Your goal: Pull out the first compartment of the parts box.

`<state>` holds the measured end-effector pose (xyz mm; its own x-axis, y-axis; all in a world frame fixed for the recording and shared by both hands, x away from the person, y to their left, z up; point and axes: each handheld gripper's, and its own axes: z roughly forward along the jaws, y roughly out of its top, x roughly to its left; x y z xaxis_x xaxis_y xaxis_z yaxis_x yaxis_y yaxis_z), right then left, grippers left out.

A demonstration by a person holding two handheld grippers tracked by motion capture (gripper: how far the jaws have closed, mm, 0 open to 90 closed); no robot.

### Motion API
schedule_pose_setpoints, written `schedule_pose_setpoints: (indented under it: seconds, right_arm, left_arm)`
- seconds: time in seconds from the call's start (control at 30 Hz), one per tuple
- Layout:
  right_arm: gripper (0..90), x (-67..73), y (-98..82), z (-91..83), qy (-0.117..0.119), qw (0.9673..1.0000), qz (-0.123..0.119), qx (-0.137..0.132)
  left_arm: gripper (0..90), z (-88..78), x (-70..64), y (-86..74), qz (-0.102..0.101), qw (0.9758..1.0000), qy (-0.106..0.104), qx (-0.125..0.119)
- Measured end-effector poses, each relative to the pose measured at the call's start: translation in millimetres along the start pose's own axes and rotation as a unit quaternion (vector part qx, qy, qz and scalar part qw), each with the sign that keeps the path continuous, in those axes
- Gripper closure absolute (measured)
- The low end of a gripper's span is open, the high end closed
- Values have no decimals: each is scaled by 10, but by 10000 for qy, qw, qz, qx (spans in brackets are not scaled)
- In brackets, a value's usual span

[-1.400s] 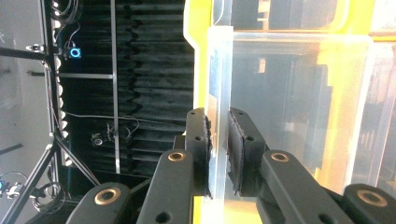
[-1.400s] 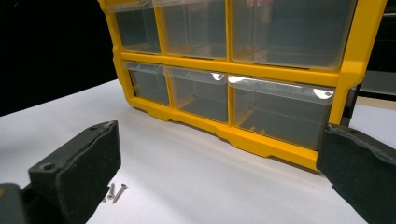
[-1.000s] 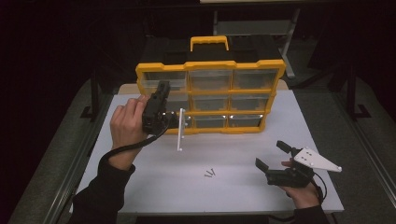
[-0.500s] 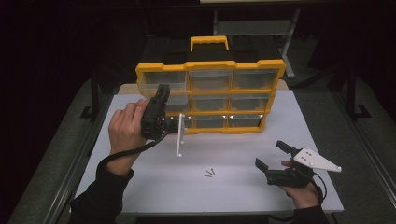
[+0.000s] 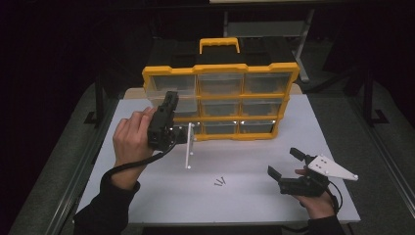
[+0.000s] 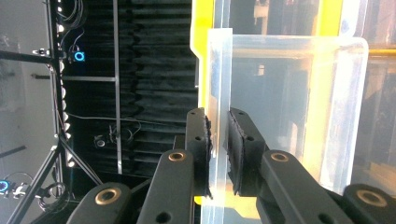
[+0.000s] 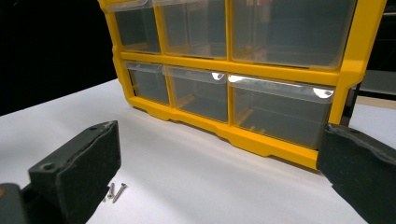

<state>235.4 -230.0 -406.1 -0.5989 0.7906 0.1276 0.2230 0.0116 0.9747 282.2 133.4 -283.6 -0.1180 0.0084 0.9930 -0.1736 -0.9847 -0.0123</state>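
Closest to me, my right gripper (image 5: pixel 288 169) rests low by the near right corner of the white table (image 5: pixel 254 200), with its fingers wide apart and nothing between them. Just to its left lie two small screws (image 5: pixel 220 182), on their own on bare table, with lots of free room all around them. My left gripper (image 5: pixel 164 120) is a bit farther off, up in the air at the left end of the yellow box of drawers (image 5: pixel 221 100). Its fingers are clamped on the thin front wall of a clear drawer (image 6: pixel 285 116), right at the drawer's edge. That drawer sticks out from the top left slot of the box. A thin white stick (image 5: pixel 189 146) hangs down beside this gripper, its tip near the table. The box stands upright at the far side of the table, with its handle (image 5: pixel 219 44) on top.
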Motion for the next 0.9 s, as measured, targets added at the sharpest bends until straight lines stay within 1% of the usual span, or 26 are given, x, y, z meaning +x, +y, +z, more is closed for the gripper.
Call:
schedule_pose_setpoints:
  seconds: [0.67, 0.9]
  right_arm:
    - [0, 0, -6, 11, -6, 10000, -15, 15]
    - [0, 1, -6, 13, -5, 10000, -21, 15]
  left_arm:
    - [794, -141, 27, 6, 42, 10000, -21, -49]
    - [794, -182, 25, 7, 15, 10000, -22, -68]
